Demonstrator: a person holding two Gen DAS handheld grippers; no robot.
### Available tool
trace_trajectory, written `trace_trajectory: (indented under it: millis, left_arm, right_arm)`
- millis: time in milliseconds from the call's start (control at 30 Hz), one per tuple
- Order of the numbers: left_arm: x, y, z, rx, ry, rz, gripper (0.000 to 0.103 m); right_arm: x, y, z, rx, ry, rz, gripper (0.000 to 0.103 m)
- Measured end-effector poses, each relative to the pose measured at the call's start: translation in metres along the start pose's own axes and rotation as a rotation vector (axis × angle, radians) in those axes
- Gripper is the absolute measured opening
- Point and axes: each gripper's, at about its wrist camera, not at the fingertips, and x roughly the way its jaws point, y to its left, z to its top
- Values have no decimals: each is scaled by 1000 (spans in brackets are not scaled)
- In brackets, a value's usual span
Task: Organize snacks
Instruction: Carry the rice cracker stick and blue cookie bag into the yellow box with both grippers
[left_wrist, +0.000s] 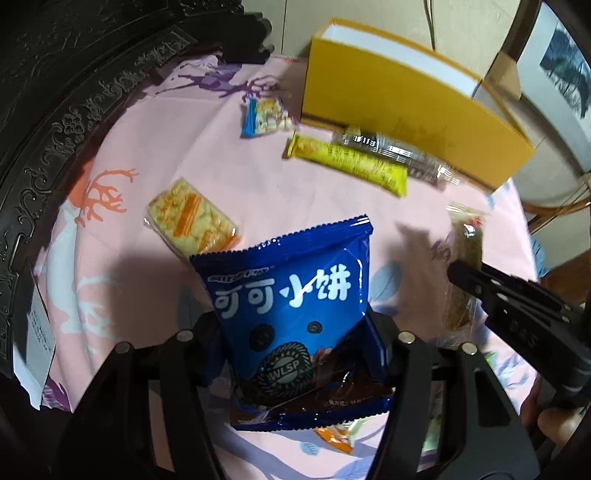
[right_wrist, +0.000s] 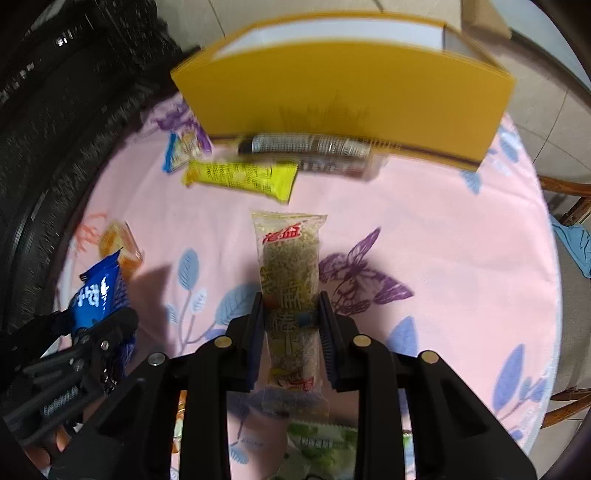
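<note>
My left gripper (left_wrist: 295, 332) is shut on a blue cookie packet (left_wrist: 291, 295) and holds it above the pink tablecloth (left_wrist: 295, 192). My right gripper (right_wrist: 291, 310) is shut on a clear-wrapped grain bar (right_wrist: 290, 266), also lifted. In the left wrist view the right gripper (left_wrist: 480, 284) shows at right with that bar (left_wrist: 467, 243). In the right wrist view the left gripper (right_wrist: 99, 332) shows at lower left with the blue packet (right_wrist: 98, 295). An open yellow box (left_wrist: 399, 110) (right_wrist: 343, 99) stands at the table's far side.
On the cloth lie a yellow bar (left_wrist: 347, 162) (right_wrist: 240, 177), a dark clear-wrapped bar (left_wrist: 399, 151) (right_wrist: 306, 147) against the box, a small blue-edged packet (left_wrist: 266, 116) (right_wrist: 181, 151) and an orange cracker pack (left_wrist: 192, 218) (right_wrist: 122, 247). Dark carved furniture (left_wrist: 55, 110) borders the left. More wrappers (right_wrist: 321, 443) lie below my right gripper.
</note>
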Motion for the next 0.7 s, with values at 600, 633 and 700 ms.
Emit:
trace_trajectory:
  millis: [600, 633, 700]
  left_arm:
    - [-41, -58, 86, 101, -178, -97, 61]
    - [-41, -62, 92, 112, -187, -99, 61]
    - [-44, -69, 104, 120, -201, -104, 61]
  right_arm:
    - [-89, -17, 53, 36, -250, 0, 28]
    - [-90, -18, 56, 39, -257, -1, 28]
    - [-93, -21, 65, 46, -273, 0, 28]
